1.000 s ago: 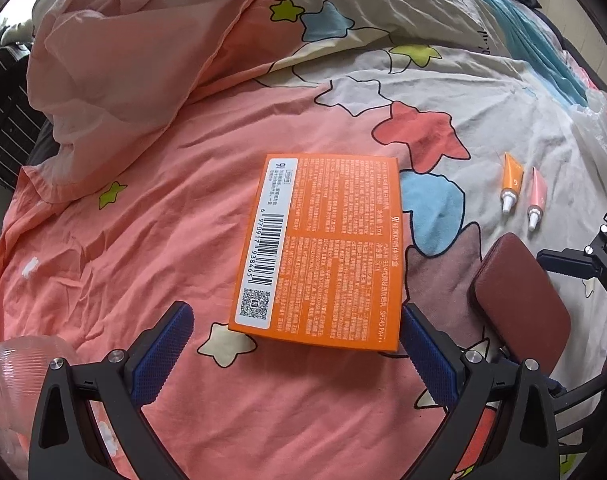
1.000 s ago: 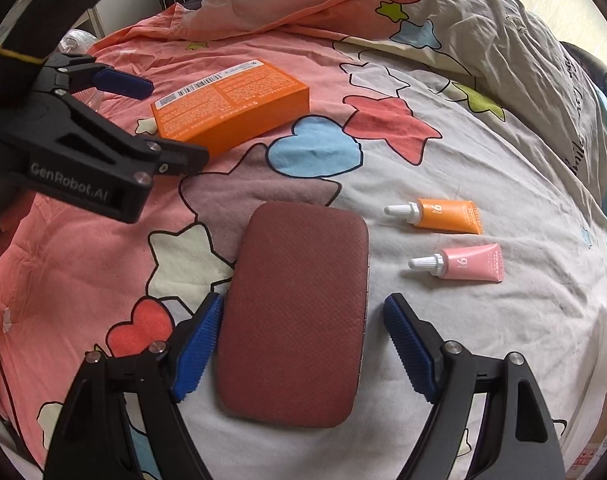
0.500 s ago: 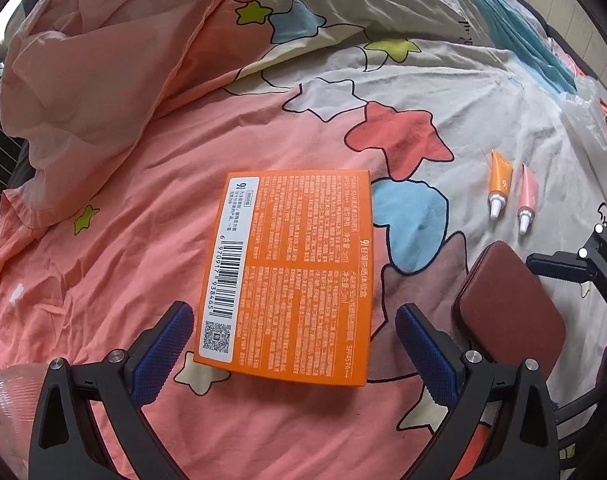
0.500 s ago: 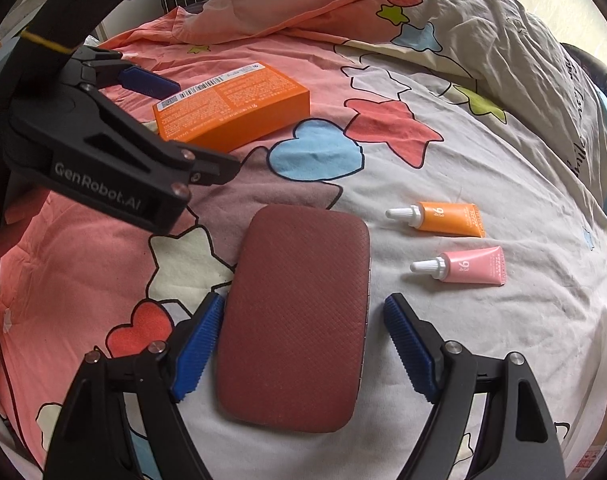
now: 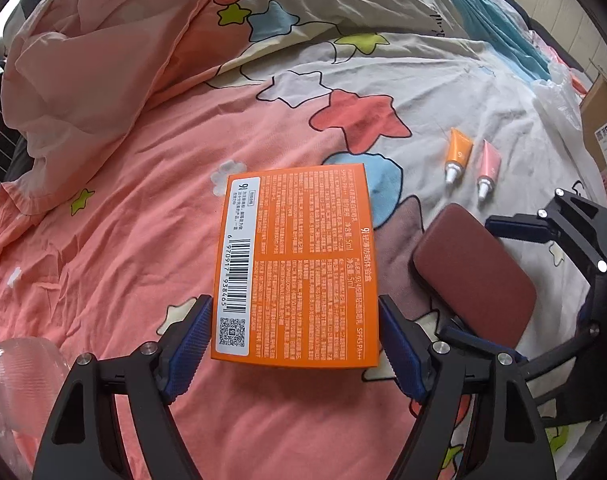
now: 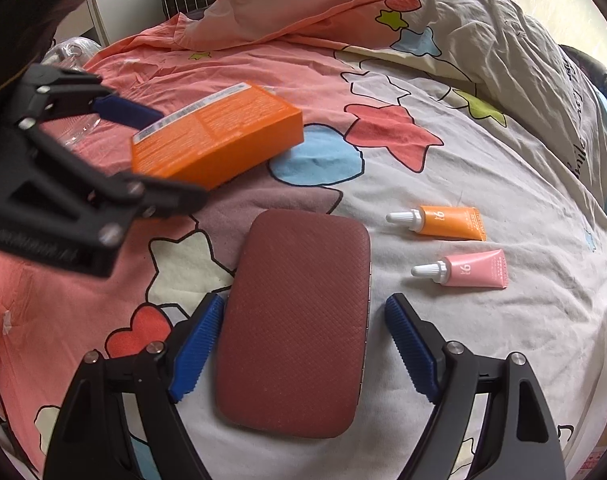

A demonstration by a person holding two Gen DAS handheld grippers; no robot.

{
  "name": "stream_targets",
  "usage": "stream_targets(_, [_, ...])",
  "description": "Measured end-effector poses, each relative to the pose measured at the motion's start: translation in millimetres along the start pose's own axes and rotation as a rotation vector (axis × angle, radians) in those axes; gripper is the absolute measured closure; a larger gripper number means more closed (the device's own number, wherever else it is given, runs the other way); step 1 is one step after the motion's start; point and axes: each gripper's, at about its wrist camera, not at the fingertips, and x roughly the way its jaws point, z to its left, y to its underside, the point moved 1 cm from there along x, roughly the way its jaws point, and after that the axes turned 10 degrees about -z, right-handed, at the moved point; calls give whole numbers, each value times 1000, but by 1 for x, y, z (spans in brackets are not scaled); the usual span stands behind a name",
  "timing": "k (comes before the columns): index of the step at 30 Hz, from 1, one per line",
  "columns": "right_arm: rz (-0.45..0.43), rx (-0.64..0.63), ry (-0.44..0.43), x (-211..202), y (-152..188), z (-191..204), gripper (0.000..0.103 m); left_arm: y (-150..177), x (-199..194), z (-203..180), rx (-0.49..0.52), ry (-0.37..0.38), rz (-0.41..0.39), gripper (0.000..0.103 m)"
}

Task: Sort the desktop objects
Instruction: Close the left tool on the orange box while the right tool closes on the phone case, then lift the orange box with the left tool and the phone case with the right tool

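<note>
An orange box (image 5: 295, 268) with a barcode label sits between the fingers of my left gripper (image 5: 295, 344), which is shut on its near end. In the right wrist view the box (image 6: 219, 136) is tilted, its far end raised off the bedsheet. A dark red quilted case (image 6: 299, 328) lies flat between the open fingers of my right gripper (image 6: 303, 344); the left pad is close to it and the right pad stands apart. An orange tube (image 6: 443, 224) and a pink tube (image 6: 467, 272) lie side by side to the right of the case.
Everything lies on a star-patterned bedsheet (image 5: 123, 240). A bunched pink quilt (image 5: 95, 60) is at the far left. A clear plastic container (image 5: 11, 392) sits at the near left. A cardboard box (image 5: 603, 120) stands at the far right edge.
My left gripper has moved forward around the orange box and closed on its near end, and the box now tilts. My right gripper has stayed open around the red case.
</note>
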Motion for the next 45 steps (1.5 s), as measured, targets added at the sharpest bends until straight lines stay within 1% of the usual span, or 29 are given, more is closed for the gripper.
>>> stream_targets(5, [-7, -5, 1, 0, -1, 4, 24, 20, -19, -12, 3, 13, -6, 22])
stream_targets(6, [-11, -6, -2, -1, -1, 6, 34, 24, -23, -14, 3, 16, -8, 22])
stream_targets(7, [-15, -5, -4, -4, -1, 6, 38, 28, -27, -17, 4, 19, -9, 22])
stream_targets(10, [-8, -22, -16, -10, 2, 10, 38, 40, -39, -24, 5, 27, -13, 22])
stream_targets(13, [-6, -8, -46, -20, 7, 4, 39, 52, -51, -23, -16, 21, -21, 22])
stream_targets(14, [-15, -2, -51, -29, 9, 3, 39, 56, -54, -22, -24, 18, -24, 22])
stream_targets(17, [-53, 16, -48, -62, 16, 4, 39, 67, -64, -20, -47, 14, -22, 22])
stream_targets(21, [-67, 26, -37, -75, 14, 8, 39, 76, -76, -22, -65, 15, -30, 22])
stream_targets(24, [-76, 36, -38, -88, 17, 1, 39, 81, -84, -29, -65, 19, -34, 22])
stream_targets(31, [-106, 34, -31, -85, -7, 32, 40, 84, -101, -55, -29, 26, -46, 22])
stream_targets(45, [-153, 45, 6, -134, 8, 27, 40, 80, -126, -101, 21, 53, -80, 22])
